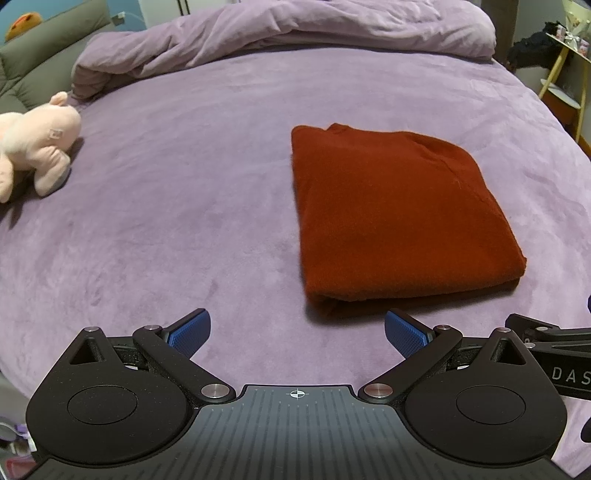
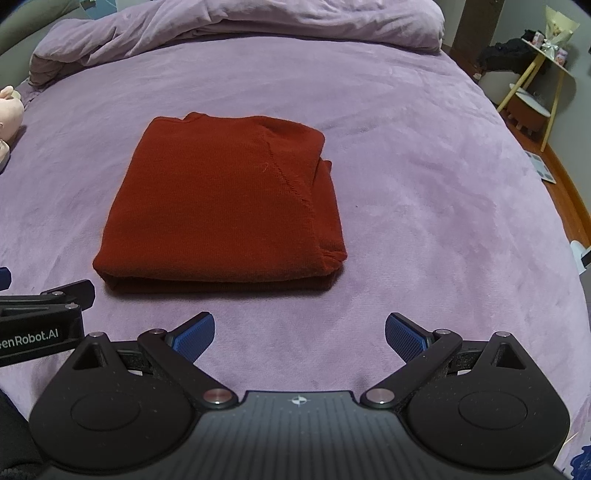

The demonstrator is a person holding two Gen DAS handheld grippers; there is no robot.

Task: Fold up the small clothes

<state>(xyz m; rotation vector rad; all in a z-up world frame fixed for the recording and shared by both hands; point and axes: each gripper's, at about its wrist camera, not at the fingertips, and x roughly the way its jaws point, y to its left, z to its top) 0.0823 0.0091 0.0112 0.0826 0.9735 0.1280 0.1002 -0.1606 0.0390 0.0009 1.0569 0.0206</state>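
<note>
Our left gripper [image 1: 297,334] hangs w/ both blue pads [image 1: 190,332] spread wide, nothing between them, just above the purple bedspread [image 1: 184,184]. Our right gripper [image 2: 300,336] is the same: jaws apart, empty, pads [image 2: 404,338] over bare fabric. The 2 sit side by side, each showing at the edge of the other's view. Just ahead lies the red sweater [image 2: 221,206], folded into 1 neat rectangle, flat on the spread, close to both grippers but not touching either. Further out, a bunched purple duvet [image 1: 295,33] lies along the far edge. A pink plush toy [image 1: 33,144] lies well apart to the left. A yellow-legged side table [image 2: 535,85] stands off the bed at right.
</note>
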